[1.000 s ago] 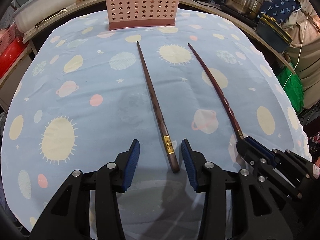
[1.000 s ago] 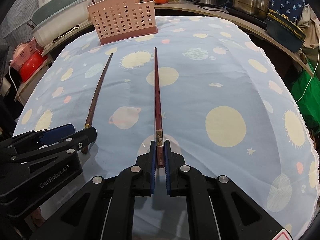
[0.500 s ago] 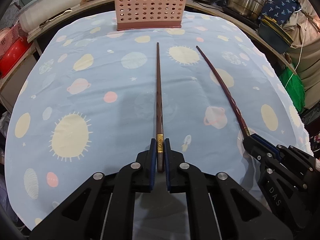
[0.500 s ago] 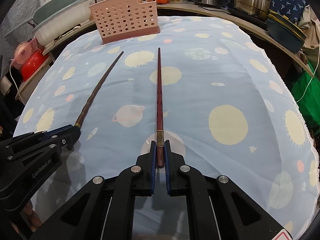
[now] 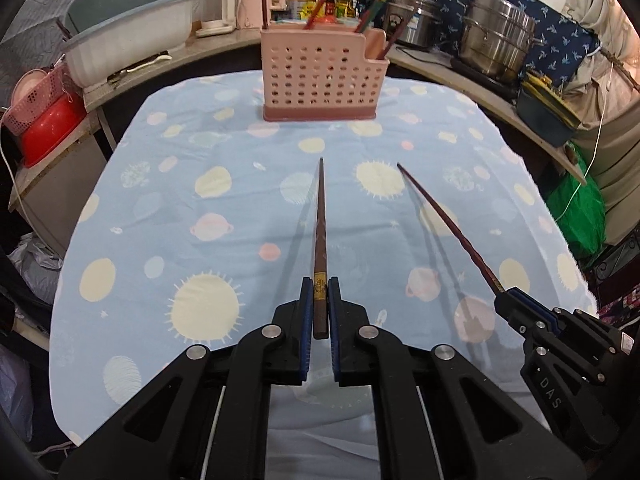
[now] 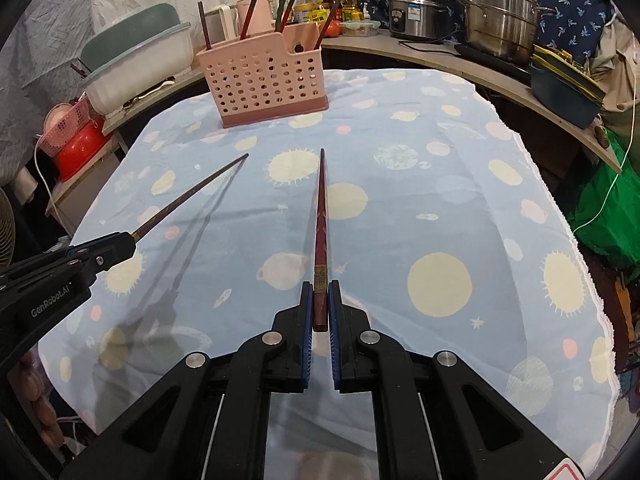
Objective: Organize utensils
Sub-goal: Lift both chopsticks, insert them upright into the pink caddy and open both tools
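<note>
My left gripper [image 5: 320, 286] is shut on the thick end of a brown chopstick [image 5: 320, 224] and holds it above the cloth, tip pointing at the pink utensil basket [image 5: 320, 76]. My right gripper [image 6: 320, 288] is shut on a reddish chopstick [image 6: 321, 216], also lifted and pointing forward. Each gripper shows in the other's view, the right gripper [image 5: 506, 300] at lower right with the reddish chopstick [image 5: 444, 216], the left gripper [image 6: 126, 242] at left with the brown chopstick [image 6: 188, 196]. The basket [image 6: 264, 80] holds several chopsticks.
A blue tablecloth [image 5: 192, 216] with suns and planets covers the table. Behind it stand a grey-white tub [image 5: 128, 40], steel pots [image 5: 496, 36] and a red basin [image 5: 46, 128]. A green bag [image 6: 604, 204] hangs off the right edge.
My left gripper closed on the brown chopstick, then both grippers lifted their chopsticks off the cloth; the basket top and counter now show.
</note>
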Tool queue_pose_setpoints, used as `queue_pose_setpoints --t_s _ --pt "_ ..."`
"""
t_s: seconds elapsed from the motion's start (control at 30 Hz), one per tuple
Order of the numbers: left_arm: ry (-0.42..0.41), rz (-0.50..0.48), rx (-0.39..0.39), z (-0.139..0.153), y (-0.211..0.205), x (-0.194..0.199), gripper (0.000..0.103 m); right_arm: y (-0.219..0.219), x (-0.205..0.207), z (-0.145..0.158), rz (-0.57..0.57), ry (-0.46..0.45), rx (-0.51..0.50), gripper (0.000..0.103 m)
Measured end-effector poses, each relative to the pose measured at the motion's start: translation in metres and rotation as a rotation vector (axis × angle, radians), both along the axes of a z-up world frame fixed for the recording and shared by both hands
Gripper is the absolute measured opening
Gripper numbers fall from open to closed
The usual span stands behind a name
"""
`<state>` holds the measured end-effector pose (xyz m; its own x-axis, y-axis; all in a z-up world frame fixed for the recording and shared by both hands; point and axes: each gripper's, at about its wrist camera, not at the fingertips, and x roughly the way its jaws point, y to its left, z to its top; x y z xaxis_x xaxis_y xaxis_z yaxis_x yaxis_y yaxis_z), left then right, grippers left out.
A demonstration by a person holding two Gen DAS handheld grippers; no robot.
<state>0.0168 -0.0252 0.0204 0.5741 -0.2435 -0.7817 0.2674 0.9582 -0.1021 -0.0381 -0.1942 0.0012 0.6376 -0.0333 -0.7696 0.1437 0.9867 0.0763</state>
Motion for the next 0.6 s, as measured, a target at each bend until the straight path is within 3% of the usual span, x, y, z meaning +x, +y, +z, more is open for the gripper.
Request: queue_pose_setpoints --t_s 0.6 --pt "-0.216 0.042 -0.097 0.110 0.022 0.024 0.007 -0.012 0.015 0.120 0.008 -0.255 0.002 0.007"
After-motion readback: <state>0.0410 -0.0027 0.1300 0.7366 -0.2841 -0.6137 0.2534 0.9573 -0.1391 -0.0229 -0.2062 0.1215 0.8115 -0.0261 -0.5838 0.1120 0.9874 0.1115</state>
